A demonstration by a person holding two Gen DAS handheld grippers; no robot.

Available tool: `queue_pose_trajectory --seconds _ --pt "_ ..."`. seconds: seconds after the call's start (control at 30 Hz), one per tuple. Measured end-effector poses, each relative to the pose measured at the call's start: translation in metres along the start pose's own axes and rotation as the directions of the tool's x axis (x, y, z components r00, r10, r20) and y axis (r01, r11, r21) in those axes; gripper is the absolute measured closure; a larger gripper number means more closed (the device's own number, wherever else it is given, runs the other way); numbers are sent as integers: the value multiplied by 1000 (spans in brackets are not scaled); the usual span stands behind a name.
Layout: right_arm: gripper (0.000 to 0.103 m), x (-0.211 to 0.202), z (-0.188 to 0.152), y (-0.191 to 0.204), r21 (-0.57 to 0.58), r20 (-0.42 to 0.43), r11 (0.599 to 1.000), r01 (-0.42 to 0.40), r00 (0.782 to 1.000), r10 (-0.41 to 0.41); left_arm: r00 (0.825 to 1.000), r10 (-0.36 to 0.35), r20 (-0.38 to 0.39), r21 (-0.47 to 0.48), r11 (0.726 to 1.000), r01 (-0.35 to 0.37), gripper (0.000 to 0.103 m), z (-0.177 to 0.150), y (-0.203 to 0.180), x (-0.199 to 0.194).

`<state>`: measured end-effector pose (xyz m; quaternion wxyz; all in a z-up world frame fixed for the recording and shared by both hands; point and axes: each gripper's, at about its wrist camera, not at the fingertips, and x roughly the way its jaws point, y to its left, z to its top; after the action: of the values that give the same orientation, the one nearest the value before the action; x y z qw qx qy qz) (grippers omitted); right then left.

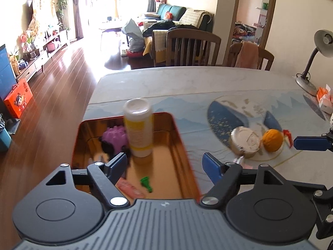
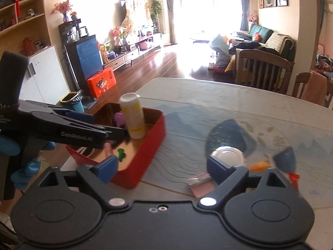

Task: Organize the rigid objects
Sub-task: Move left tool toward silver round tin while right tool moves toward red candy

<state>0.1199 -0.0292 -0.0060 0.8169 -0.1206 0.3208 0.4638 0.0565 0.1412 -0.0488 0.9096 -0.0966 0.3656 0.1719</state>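
A red tin (image 1: 181, 137) with a gold inside sits at the table's left edge. In it stand a white and yellow bottle (image 1: 138, 129), a purple spiky ball (image 1: 115, 137), a small green piece (image 1: 146, 184) and a pink packet (image 1: 129, 188). My left gripper (image 1: 165, 164) hangs open above the tin, holding nothing. On the table to the right lie a round metal can (image 1: 245, 143) and an orange ball (image 1: 272, 140). My right gripper (image 2: 163, 168) is open and empty, between the tin (image 2: 149, 152) and the can (image 2: 226, 154).
A pink packet (image 2: 200, 182) lies on the table near the right gripper. A desk lamp (image 1: 318, 58) and orange-white boxes (image 1: 324, 98) stand at the far right. Wooden chairs (image 1: 193, 48) line the far edge. Left of the tin the table ends above wood floor.
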Motion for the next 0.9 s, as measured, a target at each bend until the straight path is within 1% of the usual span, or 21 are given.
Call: queue_pose_trajectory --seconds 0.03,0.1,0.13,0.33,0.63,0.77,0.9 --pt "6 -3 -3 -5 3 4 1000 6 1000 -6 1000 4 15 -4 1000 -4 23 0 -6 -2" --pt "6 -10 -7 -16 2 15 1000 19 1000 -19 999 1 38 -12 1000 -1 20 1 -15 -5" --pt "5 -13 -10 -20 2 18 1000 24 1000 -24 999 -3 46 -15 1000 3 19 2 -21 -5" --pt "1 -28 -21 -56 35 27 999 38 999 -39 999 -18 52 -15 1000 18 19 4 -57 3" --pt "0 -39 -33 -120 78 10 995 68 998 -69 998 -55 14 -2 998 55 17 7 -114 35" --pt "1 -39 -36 -147 92 -8 994 65 998 -65 998 -59 -16 38 997 60 17 7 -137 57" --pt "1 -33 -37 -176 107 -34 991 85 996 -82 996 -72 -58 75 994 76 17 5 -154 81"
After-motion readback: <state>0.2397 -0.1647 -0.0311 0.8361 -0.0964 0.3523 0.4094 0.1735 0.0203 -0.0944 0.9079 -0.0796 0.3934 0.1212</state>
